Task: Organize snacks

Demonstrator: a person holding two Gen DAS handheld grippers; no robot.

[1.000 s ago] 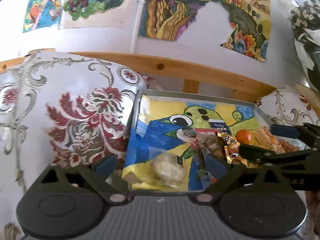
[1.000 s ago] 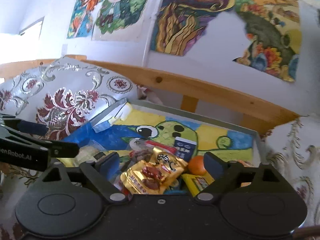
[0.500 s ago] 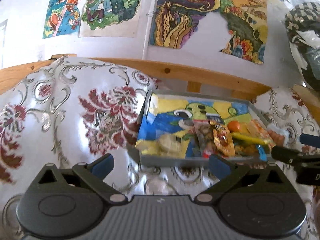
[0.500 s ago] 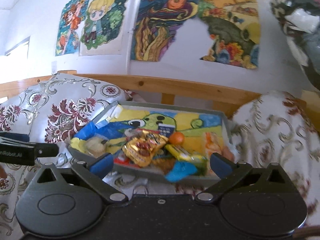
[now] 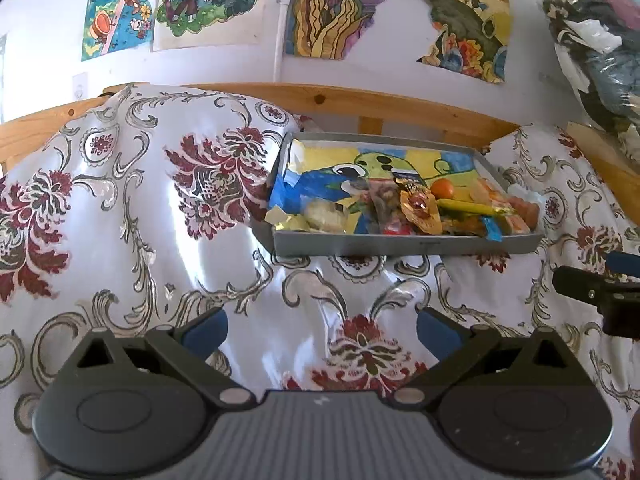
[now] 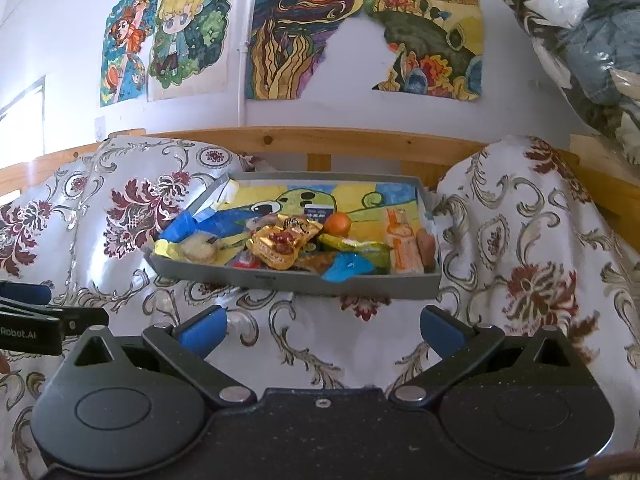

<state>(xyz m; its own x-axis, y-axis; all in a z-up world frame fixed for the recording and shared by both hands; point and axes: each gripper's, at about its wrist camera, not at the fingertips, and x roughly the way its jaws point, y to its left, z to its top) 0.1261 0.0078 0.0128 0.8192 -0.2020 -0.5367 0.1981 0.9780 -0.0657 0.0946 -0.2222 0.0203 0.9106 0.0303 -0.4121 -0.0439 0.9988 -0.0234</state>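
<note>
A grey tray (image 5: 400, 243) (image 6: 304, 280) lined with a cartoon drawing sits on the flowered cloth. It holds several snacks: a gold packet (image 6: 280, 240) (image 5: 420, 208), an orange fruit (image 6: 337, 224) (image 5: 442, 189), a round pale cake (image 6: 198, 249) (image 5: 325, 216), a blue wrapper (image 6: 348, 266) and an orange-striped pack (image 6: 402, 242). My left gripper (image 5: 322, 330) is open and empty, well short of the tray. My right gripper (image 6: 323, 330) is likewise open and empty, in front of the tray. Each gripper shows at the edge of the other's view.
A white cloth with red flowers (image 5: 140, 208) covers the surface. A wooden rail (image 6: 320, 140) runs behind the tray, below a wall with coloured drawings (image 6: 300, 32). A bundle wrapped in plastic (image 6: 592, 40) hangs at the upper right.
Both grippers have pulled back from over the tray, so it now looks smaller and farther away. The snacks stay in the tray. Both stay open.
</note>
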